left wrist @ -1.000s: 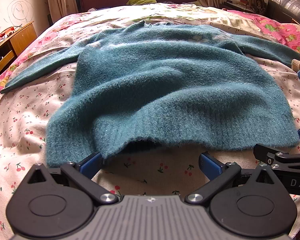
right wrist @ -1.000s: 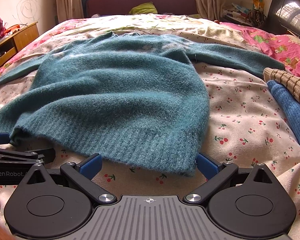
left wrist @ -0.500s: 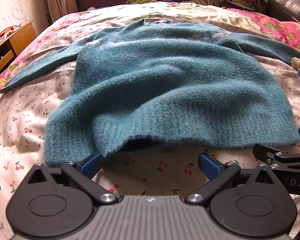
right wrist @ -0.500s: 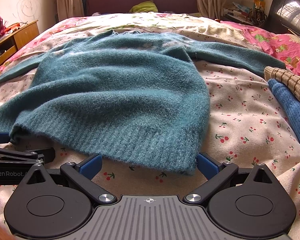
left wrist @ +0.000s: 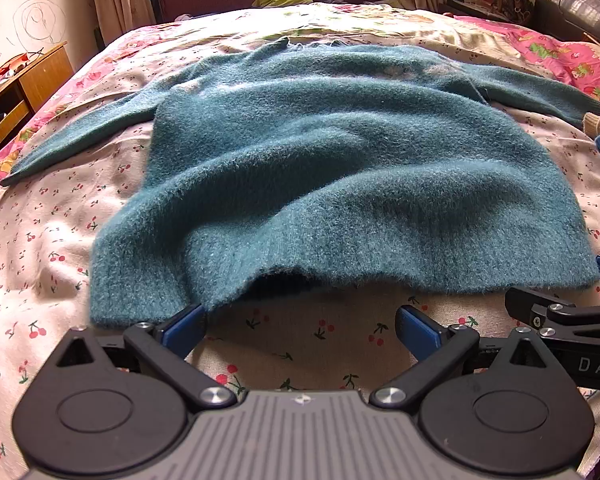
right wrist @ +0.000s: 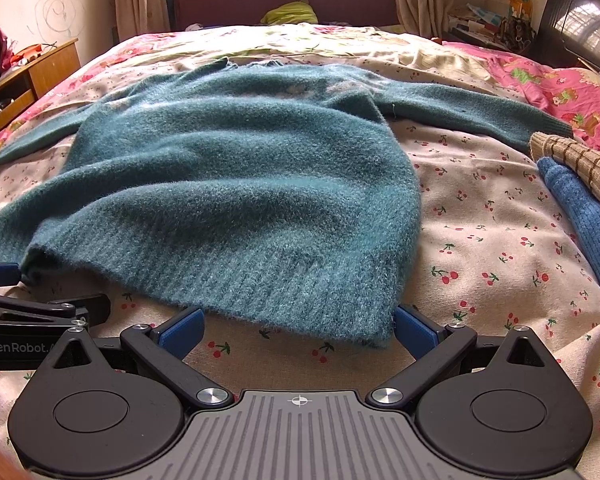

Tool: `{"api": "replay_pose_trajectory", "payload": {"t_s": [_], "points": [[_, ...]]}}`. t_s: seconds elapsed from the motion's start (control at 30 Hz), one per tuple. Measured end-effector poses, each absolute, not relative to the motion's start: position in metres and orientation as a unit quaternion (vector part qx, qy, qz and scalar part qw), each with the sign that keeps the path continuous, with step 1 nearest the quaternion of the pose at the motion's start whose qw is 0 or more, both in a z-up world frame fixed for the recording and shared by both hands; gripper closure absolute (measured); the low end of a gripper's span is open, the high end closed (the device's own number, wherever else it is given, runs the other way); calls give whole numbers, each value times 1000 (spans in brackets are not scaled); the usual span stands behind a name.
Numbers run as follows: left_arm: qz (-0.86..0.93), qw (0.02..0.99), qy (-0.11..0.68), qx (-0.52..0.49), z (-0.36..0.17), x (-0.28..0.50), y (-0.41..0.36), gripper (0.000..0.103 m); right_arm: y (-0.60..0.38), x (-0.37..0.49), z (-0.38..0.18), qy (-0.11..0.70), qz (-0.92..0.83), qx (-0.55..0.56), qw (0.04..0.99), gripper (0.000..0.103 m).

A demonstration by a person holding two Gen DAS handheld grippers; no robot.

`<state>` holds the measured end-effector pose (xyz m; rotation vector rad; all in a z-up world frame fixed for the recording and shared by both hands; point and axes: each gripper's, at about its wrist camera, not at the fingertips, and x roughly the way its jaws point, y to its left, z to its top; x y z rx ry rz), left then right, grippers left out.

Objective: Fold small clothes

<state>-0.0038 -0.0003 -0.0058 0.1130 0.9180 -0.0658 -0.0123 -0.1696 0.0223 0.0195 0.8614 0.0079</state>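
Observation:
A fuzzy teal sweater (left wrist: 340, 168) lies spread flat on the bed, sleeves out to both sides, ribbed hem toward me; it also shows in the right wrist view (right wrist: 236, 200). My left gripper (left wrist: 300, 326) is open, low at the hem's left half, its left finger (left wrist: 182, 326) touching the hem edge. My right gripper (right wrist: 298, 330) is open at the hem's right corner, whose tip lies between the fingers. Each gripper shows at the edge of the other's view.
The bed has a cherry-print sheet (right wrist: 480, 216). A folded blue knit (right wrist: 580, 220) and a tan checked garment (right wrist: 580, 160) lie at the right. A wooden side table (left wrist: 16, 88) stands left of the bed. A dark headboard and a green cloth (right wrist: 288, 12) are at the far end.
Both grippers have crept slightly forward toward the hem, which now sits closer to the fingers. The sweater has not moved. Both grippers stay open.

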Motion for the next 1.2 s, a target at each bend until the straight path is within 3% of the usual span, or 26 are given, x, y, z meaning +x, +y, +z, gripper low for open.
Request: {"api": "replay_pose_trajectory", "payload": {"t_s": [1.2], "points": [[-33, 892, 447, 55, -6, -4, -2, 0, -169, -11, 19, 421, 4, 6, 907, 3]]}}
